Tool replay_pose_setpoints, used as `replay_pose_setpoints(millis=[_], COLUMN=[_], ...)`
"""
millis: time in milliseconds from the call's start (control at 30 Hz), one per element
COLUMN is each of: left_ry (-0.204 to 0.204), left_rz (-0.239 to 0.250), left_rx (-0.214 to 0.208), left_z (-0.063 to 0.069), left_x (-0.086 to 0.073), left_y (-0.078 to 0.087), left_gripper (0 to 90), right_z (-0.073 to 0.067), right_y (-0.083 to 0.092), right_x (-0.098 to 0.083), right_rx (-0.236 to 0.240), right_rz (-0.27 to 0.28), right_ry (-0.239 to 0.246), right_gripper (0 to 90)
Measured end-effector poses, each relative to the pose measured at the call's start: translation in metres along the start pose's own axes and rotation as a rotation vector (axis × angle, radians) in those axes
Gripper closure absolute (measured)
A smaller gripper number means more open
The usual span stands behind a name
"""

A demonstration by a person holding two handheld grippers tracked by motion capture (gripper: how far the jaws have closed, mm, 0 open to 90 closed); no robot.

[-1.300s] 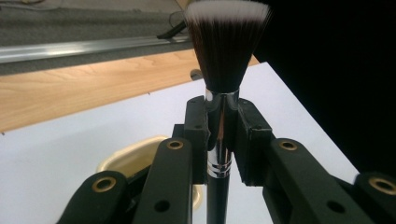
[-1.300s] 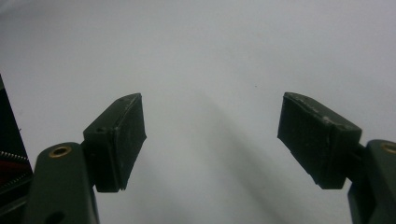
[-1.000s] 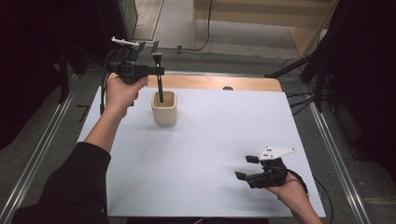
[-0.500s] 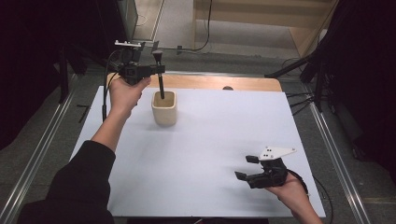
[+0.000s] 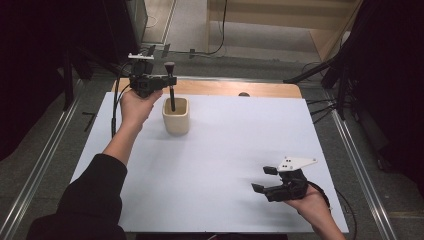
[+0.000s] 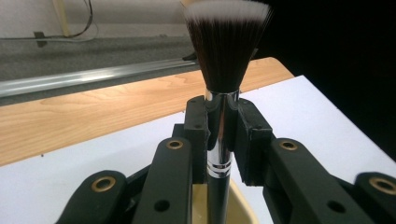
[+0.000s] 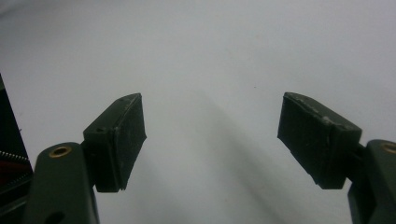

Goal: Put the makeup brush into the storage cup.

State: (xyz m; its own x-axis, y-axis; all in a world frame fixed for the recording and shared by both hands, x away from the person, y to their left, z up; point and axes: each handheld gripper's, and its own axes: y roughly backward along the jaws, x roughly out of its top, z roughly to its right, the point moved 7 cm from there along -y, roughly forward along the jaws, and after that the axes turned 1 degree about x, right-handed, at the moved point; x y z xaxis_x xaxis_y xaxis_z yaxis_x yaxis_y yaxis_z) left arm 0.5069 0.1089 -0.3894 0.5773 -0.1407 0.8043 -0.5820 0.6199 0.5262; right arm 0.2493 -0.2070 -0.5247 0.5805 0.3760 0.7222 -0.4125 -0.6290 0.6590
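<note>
I had the black-handled makeup brush with a chrome ferrule and dark, white-tipped bristles (image 5: pixel 171 87) upright over the cream ceramic cup with rounded corners (image 5: pixel 176 116), its handle end already inside the rim, so I judged the placing more than half done. What was left, as I read it, was to lower it until the handle rested in the cup, let go and lift my hand clear.

My left gripper (image 6: pixel 222 135) was clamped on the brush at the ferrule, a pad pressed to each side of the shiny metal. In the left gripper view the bristles (image 6: pixel 227 44) fanned out above the jaws, dense and dark with pale tips, and the handle ran straight down into the cup's cream mouth (image 6: pixel 240 210). The brush stood close to vertical, bristles up.

The cup sat towards the far left of the white table sheet (image 5: pixel 225 165), near the strip of bare wooden tabletop (image 5: pixel 225 89).

My right gripper (image 5: pixel 267 180) rested low over the near right part of the sheet, jaws apart, with nothing between them.
</note>
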Motion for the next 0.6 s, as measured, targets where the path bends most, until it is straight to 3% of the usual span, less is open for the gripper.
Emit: replay_pose_setpoints(millis=[267, 500, 600], left_ry=[0.018, 0.004, 0.023], left_rz=[-0.015, -0.035, -0.039], left_rx=[-0.007, -0.010, -0.018], left_z=[-0.002, 0.000, -0.001], left_x=[-0.010, -0.018, -0.021], left_y=[-0.008, -0.015, -0.017], left_gripper=[77.2, 77.2, 77.2], right_z=[0.000, 0.000, -0.001], right_y=[0.000, 0.000, 0.000], right_x=[0.000, 0.000, 0.000], right_rx=[0.000, 0.001, 0.001], right_rz=[-0.003, -0.004, -0.004], right_ry=[0.002, 0.002, 0.002], right_gripper=[24.2, 24.2, 24.2])
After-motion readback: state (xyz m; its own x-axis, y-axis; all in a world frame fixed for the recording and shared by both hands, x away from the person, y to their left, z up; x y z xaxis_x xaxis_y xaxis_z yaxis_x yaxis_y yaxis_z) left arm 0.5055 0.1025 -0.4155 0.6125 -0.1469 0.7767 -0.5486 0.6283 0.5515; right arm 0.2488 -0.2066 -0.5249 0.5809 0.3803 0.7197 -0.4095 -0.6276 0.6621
